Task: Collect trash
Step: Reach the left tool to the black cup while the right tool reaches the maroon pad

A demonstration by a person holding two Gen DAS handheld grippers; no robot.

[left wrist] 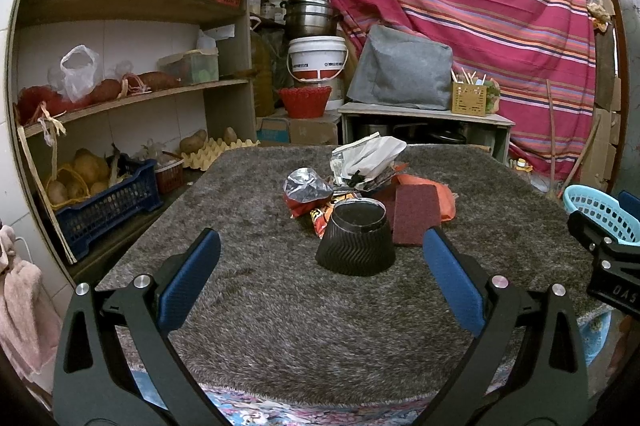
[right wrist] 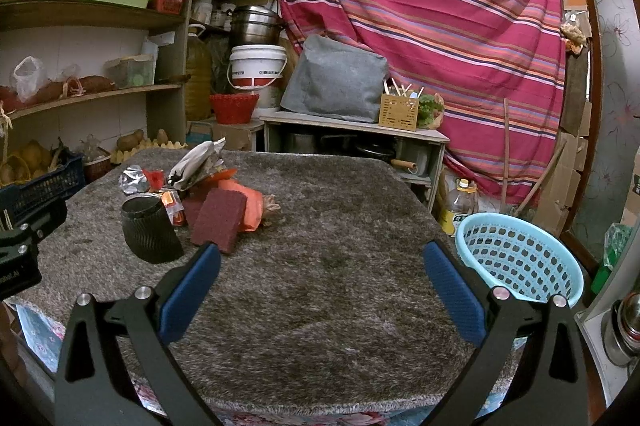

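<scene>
A pile of trash lies on the grey shaggy table cover (left wrist: 248, 298): an upturned black ribbed cup (left wrist: 356, 242), a maroon scouring pad (left wrist: 414, 214), an orange wrapper (left wrist: 446, 202), a silver foil packet (left wrist: 306, 184) and a white crumpled bag (left wrist: 368, 156). My left gripper (left wrist: 320, 246) is open, its jaws either side of the cup and short of it. My right gripper (right wrist: 320, 258) is open and empty over bare cover, right of the cup (right wrist: 150, 230) and pad (right wrist: 218, 220). A light blue basket (right wrist: 520, 258) stands at the table's right edge.
Shelves (left wrist: 132, 94) with potatoes, bags and crates stand to the left. A low side table (left wrist: 424, 114) with a grey bag and a white bucket (left wrist: 316, 58) stands behind. A striped cloth (left wrist: 480, 6) hangs at the back. An oil bottle (right wrist: 460, 204) is on the floor.
</scene>
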